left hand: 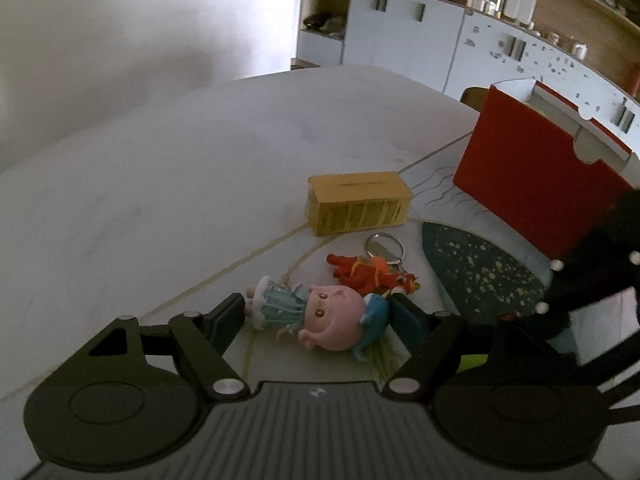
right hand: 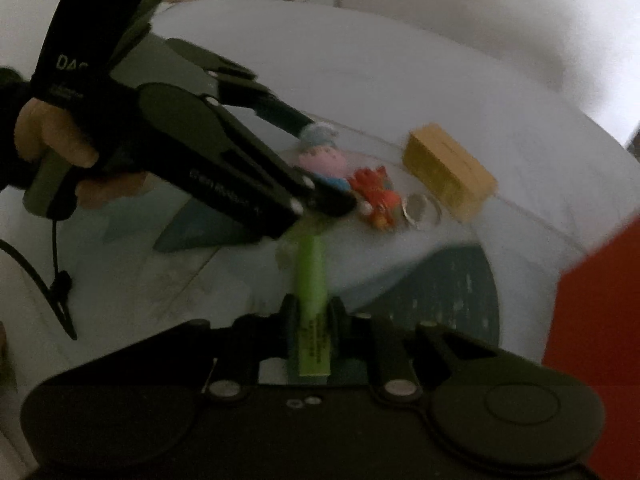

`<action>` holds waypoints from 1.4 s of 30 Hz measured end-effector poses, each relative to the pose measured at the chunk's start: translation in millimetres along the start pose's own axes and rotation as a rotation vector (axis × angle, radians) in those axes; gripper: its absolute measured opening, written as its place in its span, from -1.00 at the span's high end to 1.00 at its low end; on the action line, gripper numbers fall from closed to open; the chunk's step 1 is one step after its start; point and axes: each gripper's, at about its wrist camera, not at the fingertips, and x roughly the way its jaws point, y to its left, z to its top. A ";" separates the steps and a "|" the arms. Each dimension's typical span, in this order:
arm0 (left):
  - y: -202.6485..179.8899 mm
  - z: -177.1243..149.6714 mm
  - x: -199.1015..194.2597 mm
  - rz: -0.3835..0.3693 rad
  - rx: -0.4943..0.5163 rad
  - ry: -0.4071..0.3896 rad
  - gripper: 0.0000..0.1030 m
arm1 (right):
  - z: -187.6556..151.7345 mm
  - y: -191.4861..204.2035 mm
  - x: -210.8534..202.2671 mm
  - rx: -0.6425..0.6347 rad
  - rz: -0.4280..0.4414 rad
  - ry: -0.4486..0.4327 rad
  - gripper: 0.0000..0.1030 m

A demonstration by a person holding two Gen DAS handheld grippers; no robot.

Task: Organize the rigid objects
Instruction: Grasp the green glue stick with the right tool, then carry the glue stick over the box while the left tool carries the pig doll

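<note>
A pink-headed doll in a blue dress [left hand: 316, 316] lies on the table between the fingers of my left gripper [left hand: 320, 314], which stands open around it; a small blue dolphin figure [left hand: 374, 326] lies against the doll's head. A red-orange figure with a key ring [left hand: 372, 272] lies just beyond, then a yellow box [left hand: 358, 202]. My right gripper [right hand: 314, 316] is shut on a green marker [right hand: 310, 280] that points forward. In the right wrist view the left gripper [right hand: 324, 164] straddles the doll [right hand: 322, 156], with the red figure [right hand: 376, 198] and yellow box [right hand: 450, 170] further right.
A tall red open box [left hand: 532, 176] stands at the right on a patterned mat with a dark teal speckled patch [left hand: 476, 272]. A white table [left hand: 160, 200] stretches left and far. Cabinets and shelves line the back wall. A hand [right hand: 60, 148] holds the left gripper.
</note>
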 end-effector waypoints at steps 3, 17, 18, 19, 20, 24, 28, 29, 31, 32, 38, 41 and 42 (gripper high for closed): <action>-2.7 -5.3 -5.1 0.006 -0.033 0.002 -0.53 | -13.8 1.2 -8.3 0.075 -0.031 -0.005 0.71; -37.6 -21.1 -55.8 0.041 -0.177 -0.004 -0.53 | -38.3 -51.5 -58.0 0.381 -0.041 -0.124 0.71; -42.1 -19.8 -60.9 0.038 -0.177 -0.008 -0.53 | -39.4 -51.0 -66.8 0.388 -0.042 -0.135 0.71; -46.3 -17.7 -65.5 0.037 -0.177 -0.011 -0.53 | -40.4 -51.4 -75.0 0.393 -0.038 -0.147 0.71; -50.3 -15.5 -70.2 0.035 -0.177 -0.016 -0.53 | -40.8 -52.5 -80.8 0.399 -0.036 -0.156 0.71; -67.7 -4.3 -88.3 0.038 -0.178 -0.037 -0.53 | -42.0 -56.6 -106.8 0.411 -0.042 -0.190 0.71; -84.6 6.8 -100.4 0.052 -0.175 -0.051 -0.53 | -44.2 -64.2 -122.3 0.406 -0.068 -0.212 0.71; -88.6 9.7 -102.6 0.055 -0.177 -0.053 -0.53 | -45.3 -66.0 -126.3 0.407 -0.071 -0.218 0.71; -98.0 15.3 -106.7 0.055 -0.178 -0.061 -0.53 | -47.8 -70.8 -136.5 0.405 -0.080 -0.228 0.71; -102.5 18.4 -108.6 0.054 -0.178 -0.065 -0.53 | -49.2 -73.3 -141.3 0.405 -0.086 -0.234 0.71; -136.7 39.4 -111.9 0.041 -0.163 -0.092 -0.53 | -61.2 -94.9 -170.7 0.411 -0.115 -0.268 0.71; -155.4 50.3 -110.1 0.039 -0.151 -0.099 -0.53 | -70.3 -111.2 -183.8 0.418 -0.124 -0.282 0.71; -162.0 54.4 -108.6 0.038 -0.147 -0.102 -0.53 | -72.8 -116.0 -186.4 0.419 -0.127 -0.286 0.71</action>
